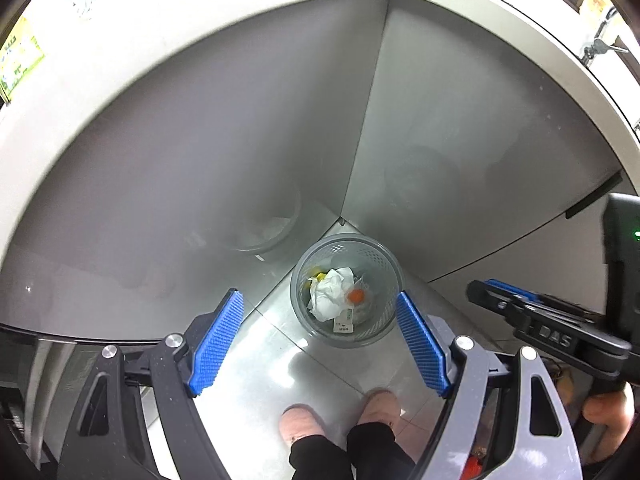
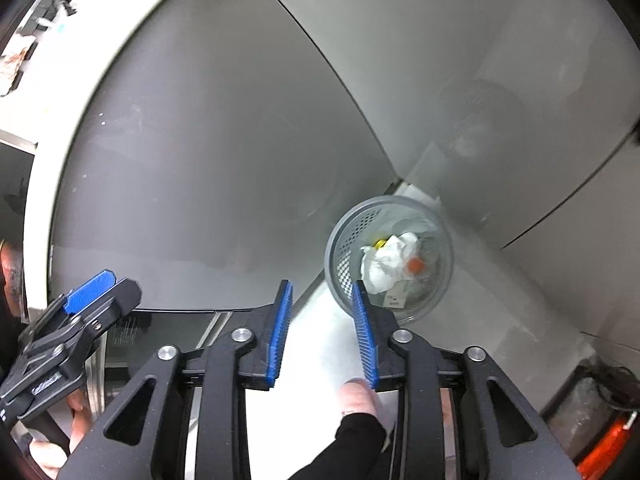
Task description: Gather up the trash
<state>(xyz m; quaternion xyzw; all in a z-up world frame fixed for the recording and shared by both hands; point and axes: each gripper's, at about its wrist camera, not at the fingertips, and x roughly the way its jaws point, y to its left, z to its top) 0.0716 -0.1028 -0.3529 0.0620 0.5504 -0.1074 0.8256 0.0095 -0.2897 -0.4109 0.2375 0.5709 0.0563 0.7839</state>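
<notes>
We look down on a grey perforated waste bin [image 1: 347, 289] standing on the tiled floor [image 1: 256, 376], tucked into the corner where two grey cabinet panels [image 1: 208, 152] meet. Landmark: the bin.

Inside the bin we see crumpled white paper [image 1: 330, 294], with a yellow scrap [image 1: 318, 278] at the paper's far edge, an orange round piece [image 1: 356, 297] beside the paper, and a small printed label [image 1: 345, 325] at the bin's near wall.

Our left hand-held gripper [image 1: 320, 344] hangs above the bin's near side, jaws spread wide, nothing between the blue pads [image 1: 218, 344]. Our right hand-held gripper [image 2: 324, 332] also hovers above the bin's near rim; its jaws are parted more narrowly, and nothing is held.

Nearer us than the bin, two pink slippers [image 1: 302, 424] stand on the floor below black trouser legs [image 1: 352, 454]. A pale tabletop [image 1: 248, 8] edge runs above the cabinet panels, well beyond the bin.
</notes>
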